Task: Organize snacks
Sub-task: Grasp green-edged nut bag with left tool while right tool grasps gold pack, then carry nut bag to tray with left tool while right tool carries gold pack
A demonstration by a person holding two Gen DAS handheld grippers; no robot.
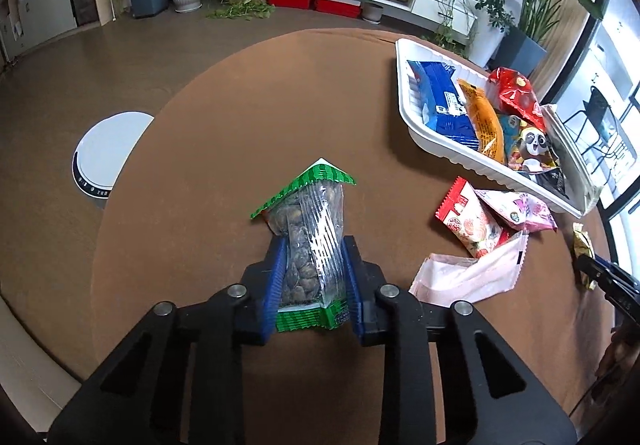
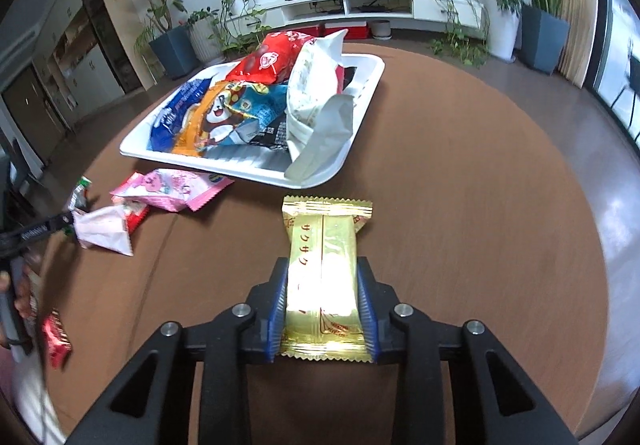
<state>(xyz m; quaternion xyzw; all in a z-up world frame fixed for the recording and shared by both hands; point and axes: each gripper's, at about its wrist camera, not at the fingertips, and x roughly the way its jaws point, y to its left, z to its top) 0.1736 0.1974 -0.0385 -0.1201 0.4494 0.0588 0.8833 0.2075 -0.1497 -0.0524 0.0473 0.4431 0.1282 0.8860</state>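
My left gripper (image 1: pixel 314 245) is shut on a clear packet of nuts with green ends (image 1: pixel 310 229), its blue pads pressing both sides just above the brown round table (image 1: pixel 224 117). My right gripper (image 2: pixel 322 265) is shut on a gold wafer packet (image 2: pixel 324 257), which lies lengthwise between the pads. The white tray (image 1: pixel 460 159) holds several snack packets and sits at the right in the left wrist view; in the right wrist view the tray (image 2: pixel 240 171) lies ahead and to the left. Loose pink and red packets (image 1: pixel 486 225) lie in front of it.
A pale pink packet (image 1: pixel 468 277) lies right of my left gripper. A small red packet (image 2: pixel 56 337) sits near the table edge at lower left in the right wrist view. A white round stool (image 1: pixel 106 153) stands left of the table. Potted plants and a TV cabinet line the far wall.
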